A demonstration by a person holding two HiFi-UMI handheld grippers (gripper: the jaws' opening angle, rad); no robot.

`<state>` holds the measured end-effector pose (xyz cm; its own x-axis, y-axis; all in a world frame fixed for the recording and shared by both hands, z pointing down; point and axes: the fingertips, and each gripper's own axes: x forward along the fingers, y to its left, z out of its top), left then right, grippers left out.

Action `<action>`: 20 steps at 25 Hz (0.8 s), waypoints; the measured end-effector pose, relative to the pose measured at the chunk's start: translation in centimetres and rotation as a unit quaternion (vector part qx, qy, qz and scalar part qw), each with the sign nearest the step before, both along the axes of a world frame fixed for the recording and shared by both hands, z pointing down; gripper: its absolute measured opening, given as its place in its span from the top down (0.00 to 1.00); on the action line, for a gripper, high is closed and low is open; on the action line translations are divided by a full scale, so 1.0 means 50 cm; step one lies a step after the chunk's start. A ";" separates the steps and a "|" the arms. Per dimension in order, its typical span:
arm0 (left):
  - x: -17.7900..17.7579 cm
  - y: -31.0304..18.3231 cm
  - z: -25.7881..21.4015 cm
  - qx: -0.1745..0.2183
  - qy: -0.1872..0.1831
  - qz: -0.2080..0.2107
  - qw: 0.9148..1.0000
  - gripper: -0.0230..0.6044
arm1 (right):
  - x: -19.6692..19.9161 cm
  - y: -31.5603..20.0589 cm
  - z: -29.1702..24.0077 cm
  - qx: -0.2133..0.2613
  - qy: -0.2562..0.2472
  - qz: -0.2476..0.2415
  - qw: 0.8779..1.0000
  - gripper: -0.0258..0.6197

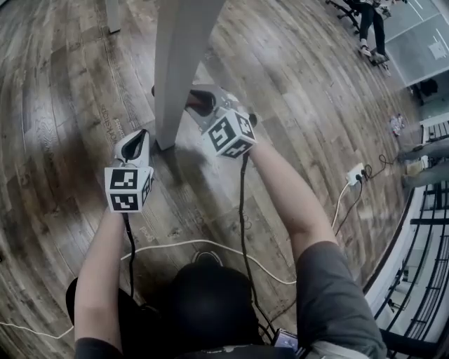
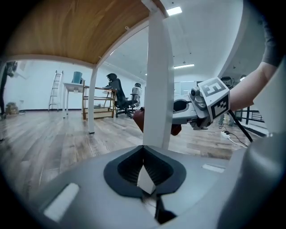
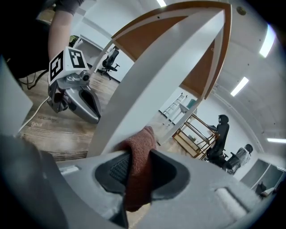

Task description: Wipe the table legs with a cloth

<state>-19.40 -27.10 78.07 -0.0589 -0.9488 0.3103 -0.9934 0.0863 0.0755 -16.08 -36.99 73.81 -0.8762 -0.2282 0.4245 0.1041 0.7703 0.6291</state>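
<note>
A white table leg [image 1: 175,70] stands on the wood floor, under a wooden tabletop [image 2: 67,31]. My right gripper [image 1: 195,102] is shut on a reddish-brown cloth [image 3: 139,150] and holds it against the leg's right side, a little above the floor. The cloth [image 2: 137,120] shows on both sides of the leg [image 2: 158,89] in the left gripper view. My left gripper [image 1: 139,137] hovers low at the leg's left near its foot, jaws together, holding nothing. The right gripper view shows it [image 3: 92,112] beyond the leg [image 3: 147,85].
A white cable [image 1: 210,244] and a power strip [image 1: 356,173] lie on the floor behind and to the right. Another table leg [image 1: 112,17] stands farther off. A railing [image 1: 428,231] runs at the right. A seated person's legs [image 1: 370,28] show far away.
</note>
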 end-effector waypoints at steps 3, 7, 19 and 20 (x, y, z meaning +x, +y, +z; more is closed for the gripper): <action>0.005 0.012 0.039 -0.017 0.016 -0.008 1.000 0.93 | 0.006 0.002 0.073 -0.017 0.031 0.002 0.999 0.83; 0.018 0.017 0.066 -0.028 0.024 -0.007 0.999 0.93 | 0.009 0.010 0.169 -0.020 0.086 -0.006 0.996 0.83; 0.016 0.012 0.079 -0.050 0.028 0.007 0.998 0.93 | 0.021 -0.001 0.243 -0.076 0.079 0.082 0.991 0.83; 0.004 0.013 0.066 -0.048 0.024 0.007 0.999 0.93 | 0.029 -0.008 0.227 -0.089 0.059 0.103 0.989 0.83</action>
<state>-19.17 -26.47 81.38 -0.0294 -0.9151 0.4022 -0.9900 0.0820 0.1144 -14.62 -37.39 85.14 -0.7607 -0.3101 0.5702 -0.0025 0.8799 0.4751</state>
